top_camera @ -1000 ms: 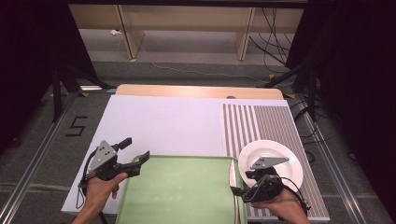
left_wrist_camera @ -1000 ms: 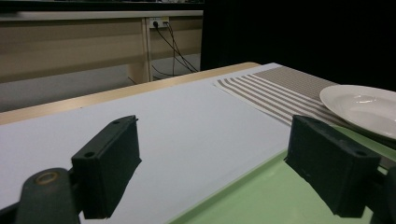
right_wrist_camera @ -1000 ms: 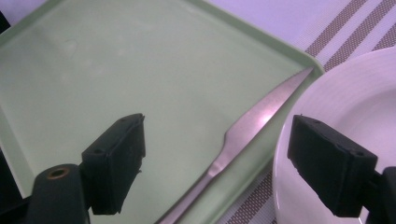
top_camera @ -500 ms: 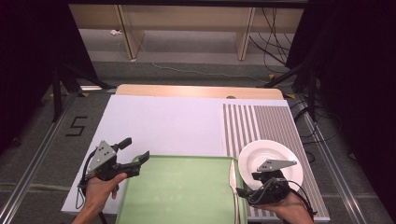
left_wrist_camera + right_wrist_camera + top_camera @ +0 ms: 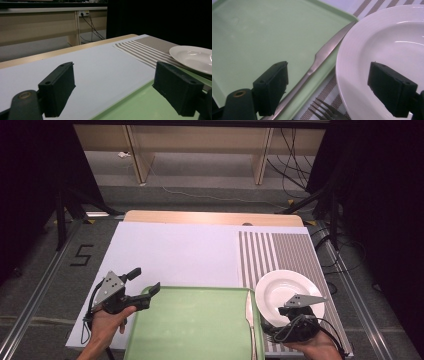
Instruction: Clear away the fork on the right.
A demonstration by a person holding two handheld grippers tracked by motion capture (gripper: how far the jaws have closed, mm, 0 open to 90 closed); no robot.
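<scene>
My right claw [image 5: 328, 87], jaws apart, over knife [image 5: 322, 58] and plate [image 5: 387, 42] rim at desk's near-right corner; left claw [image 5: 144, 287] also apart.

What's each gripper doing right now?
Left gripper: open, empty, at the green tray corner.
Right gripper: open, empty, above the plate rim.

You get even overhead light on the table [image 5: 175, 250], dark surroundings, soft glare on the plate [image 5: 392, 45], and blurred jaws close to both gripper cameras.
</scene>
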